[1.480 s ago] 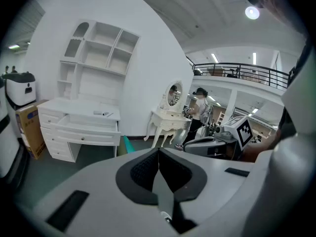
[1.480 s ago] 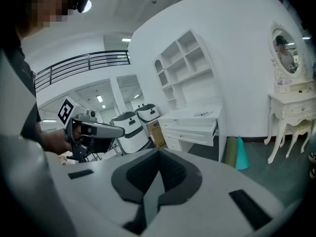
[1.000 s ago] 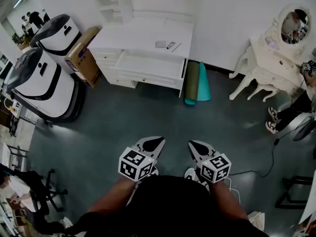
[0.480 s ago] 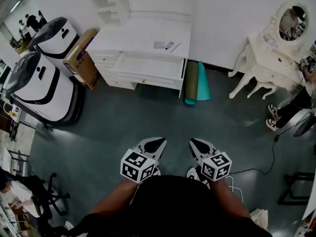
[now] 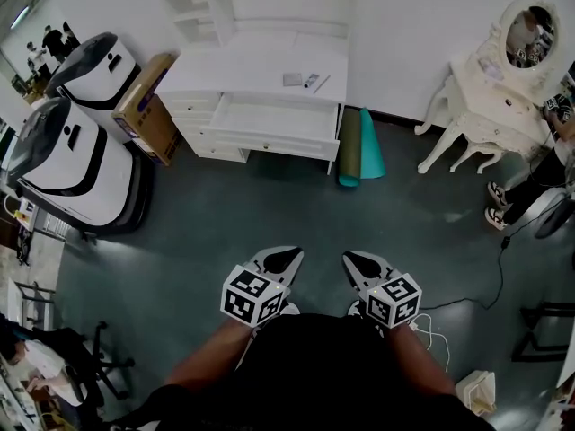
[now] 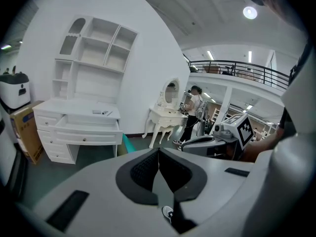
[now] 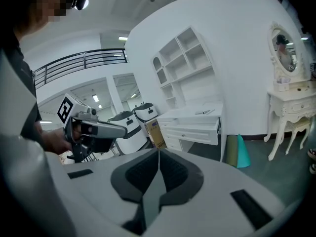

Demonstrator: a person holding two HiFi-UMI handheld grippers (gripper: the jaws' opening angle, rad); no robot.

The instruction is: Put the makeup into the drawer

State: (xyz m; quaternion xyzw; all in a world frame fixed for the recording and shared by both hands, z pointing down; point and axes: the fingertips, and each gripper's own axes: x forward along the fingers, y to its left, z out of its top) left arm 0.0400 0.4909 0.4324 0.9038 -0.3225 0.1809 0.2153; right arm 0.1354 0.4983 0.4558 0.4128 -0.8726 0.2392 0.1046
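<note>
A white desk (image 5: 260, 65) stands against the far wall, its wide middle drawer (image 5: 269, 119) pulled open. The makeup, a small flat case (image 5: 292, 80) and slim sticks (image 5: 313, 83), lies on the desktop above the drawer. The makeup (image 6: 101, 112) is also on the desktop in the left gripper view, and small and far in the right gripper view (image 7: 205, 112). My left gripper (image 5: 280, 260) and right gripper (image 5: 359, 263) are side by side over the floor, well short of the desk. Both are shut with nothing between the pads.
Two white machines (image 5: 76, 146) and a cardboard box (image 5: 148, 106) stand left of the desk. Rolled green and teal mats (image 5: 359, 146) lean at its right end. A white vanity with an oval mirror (image 5: 499, 101) and a person (image 5: 539, 196) are at the right; a cable (image 5: 490, 281) crosses the floor.
Both grippers keep their shut, side-by-side pose. The view has shifted a little as the person carrying them moves; the feet by the vanity have shifted too.
</note>
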